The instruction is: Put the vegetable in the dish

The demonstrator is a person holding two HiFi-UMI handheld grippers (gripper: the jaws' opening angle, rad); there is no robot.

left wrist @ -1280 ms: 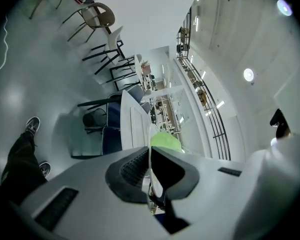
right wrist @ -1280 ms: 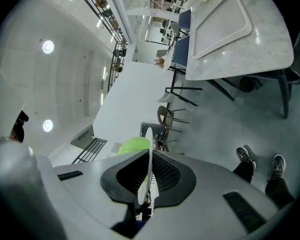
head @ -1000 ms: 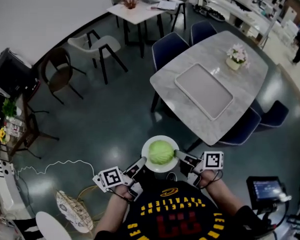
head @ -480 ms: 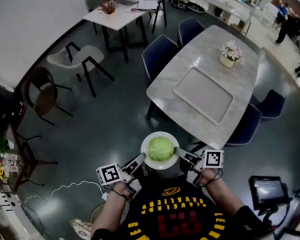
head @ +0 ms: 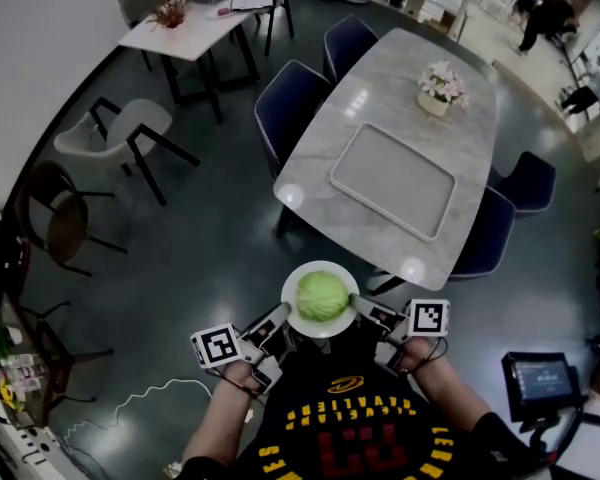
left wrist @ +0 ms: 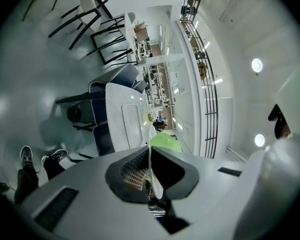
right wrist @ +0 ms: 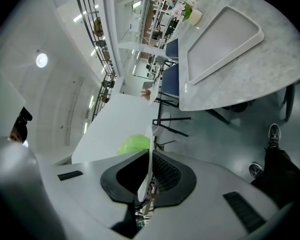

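The round green vegetable [head: 322, 296], perhaps a cabbage though the leaves are too small to tell, sits in the middle of the white dish [head: 298, 318]. The dish is held in the air over the dark floor, near the marble table [head: 320, 173]. The left gripper [head: 279, 318] has its jaws clamped on the dish's left rim, and the right gripper [head: 363, 309] is clamped on the opposite rim. A grey tray [head: 392, 180] and a flower pot [head: 437, 89] stand on the table.
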